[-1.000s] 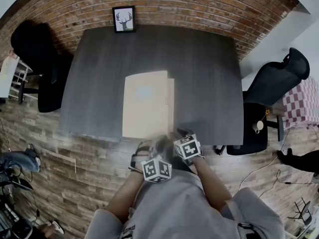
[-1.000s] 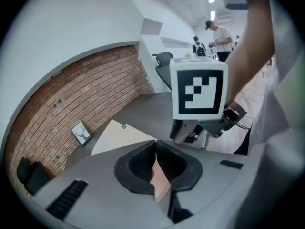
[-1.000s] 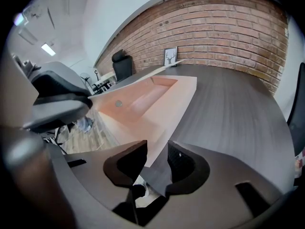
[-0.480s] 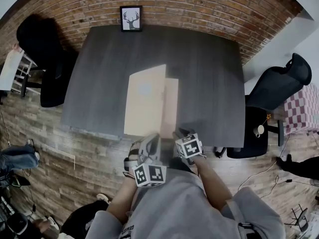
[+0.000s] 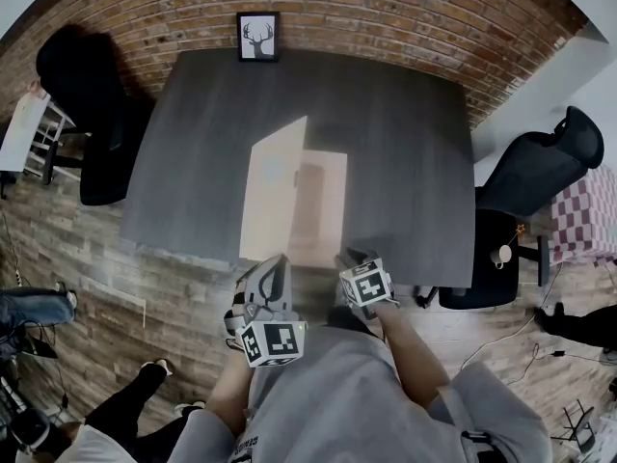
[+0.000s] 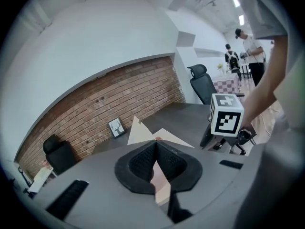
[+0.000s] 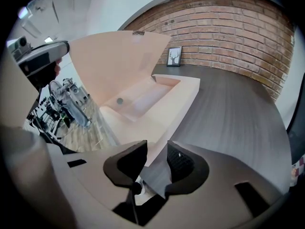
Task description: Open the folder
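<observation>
Folder (image 5: 275,201), its cover pinched in left claw (image 6: 155,146); right claw (image 7: 157,160) spread at its edge.

The left tool (image 6: 156,147) is pinched shut on a flap of the pale folder (image 6: 139,131). Behind the folder, a small deer picture (image 6: 116,126) leans on the brick wall (image 6: 119,97).

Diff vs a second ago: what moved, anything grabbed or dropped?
The left tongs, shut on the cover edge, have moved up and back toward the person, swinging the cover from nearly flat to raised about its left edge. Nothing newly taken or let go. The right tongs stay open at the near right corner of the folder; its back lies unmoved on the table.
</observation>
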